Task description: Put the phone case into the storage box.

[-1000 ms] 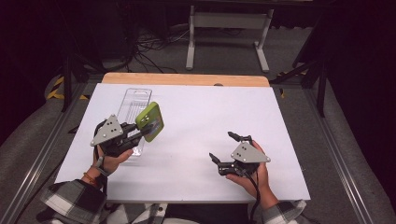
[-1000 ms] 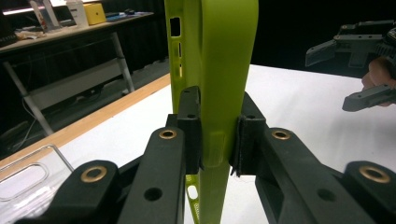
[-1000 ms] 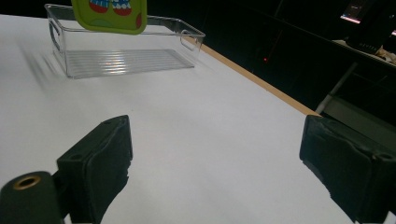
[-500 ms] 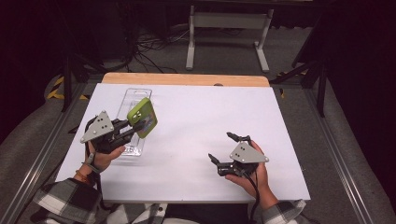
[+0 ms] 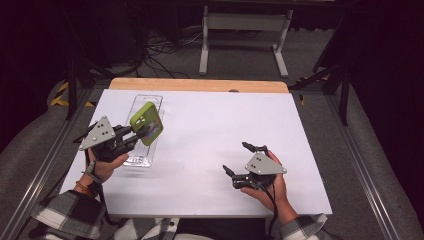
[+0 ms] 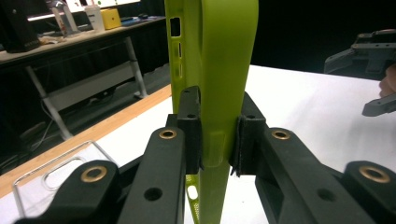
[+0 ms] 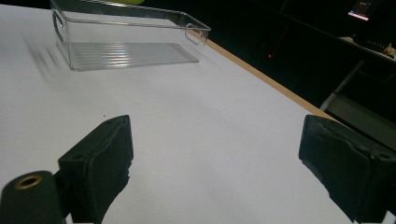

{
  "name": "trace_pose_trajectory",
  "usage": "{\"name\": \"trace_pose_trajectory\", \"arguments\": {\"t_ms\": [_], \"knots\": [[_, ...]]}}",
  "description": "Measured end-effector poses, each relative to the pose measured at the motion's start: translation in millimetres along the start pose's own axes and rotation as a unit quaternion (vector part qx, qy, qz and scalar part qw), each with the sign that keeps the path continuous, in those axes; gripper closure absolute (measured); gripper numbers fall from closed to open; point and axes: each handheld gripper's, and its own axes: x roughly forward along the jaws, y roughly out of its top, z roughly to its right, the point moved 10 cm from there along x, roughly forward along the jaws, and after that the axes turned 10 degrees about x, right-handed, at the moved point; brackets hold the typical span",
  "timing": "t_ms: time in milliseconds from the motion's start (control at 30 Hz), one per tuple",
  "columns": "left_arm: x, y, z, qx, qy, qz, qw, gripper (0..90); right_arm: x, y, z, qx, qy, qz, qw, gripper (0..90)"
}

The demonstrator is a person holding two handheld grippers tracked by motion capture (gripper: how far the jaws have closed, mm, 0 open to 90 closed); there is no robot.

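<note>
— Between the jaws of the left gripper (image 6: 217,156), what do you see?

— A green phone case (image 6: 212,70), clamped by its edges. Both pads press on it, and its long axis runs on away from the jaws, standing on edge in the left gripper view.

— And from the high view?

— The left gripper (image 5: 134,136) holds the green phone case (image 5: 147,123) off the table (image 5: 210,130), tilted, hanging over the clear tray (image 5: 145,102) that lies lengthwise at the table's left side. The case's long axis looks roughly in line with the tray's, so I judge that the coming move is a lowering into it; the tray sits directly under and slightly beyond the jaws.

— Which hand is nearer to the tray?

— The left, plainly. The right gripper (image 5: 239,159) rests well apart on the near right of the table.

— Its jaws?

— Spread wide with nothing between them; in the right gripper view the pads flank bare table, with the clear tray (image 7: 126,39) far ahead.
</note>
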Motion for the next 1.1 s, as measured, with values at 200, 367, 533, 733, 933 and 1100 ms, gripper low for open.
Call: {"name": "trace_pose_trajectory", "arguments": {"t_ms": [200,367,533,733,933,1100], "knots": [[-2.2,-4.3,-7.4,-0.005,0.001,-0.005,1.0000,77.7,0.4,-0.5,-0.2,0.001,0.001,-0.001,1.0000,11.0],[-2.8,-9.5,-18.1,-0.006,0.008,-0.007,0.9999,77.6,1.5,-1.6,-0.6,0.000,0.002,-0.005,1.0000,11.1],[0.1,-15.2,-28.3,-0.011,0.001,-0.008,0.9999,77.6,2.8,-2.5,0.7,0.002,0.003,-0.006,1.0000,11.3],[7.0,-20.0,-36.9,-0.011,-0.011,-0.018,0.9997,77.7,1.8,-1.8,0.7,0.007,0.002,-0.003,1.0000,11.3],[16.2,-23.9,-46.1,-0.008,-0.017,-0.029,0.9994,77.7,3.7,-3.5,-0.4,0.010,0.005,-0.006,0.9999,11.4],[24.3,-30.6,-56.9,-0.010,-0.020,-0.045,0.9987,77.6,5.4,-4.8,-0.6,0.010,0.005,-0.009,0.9999,11.4]]}}
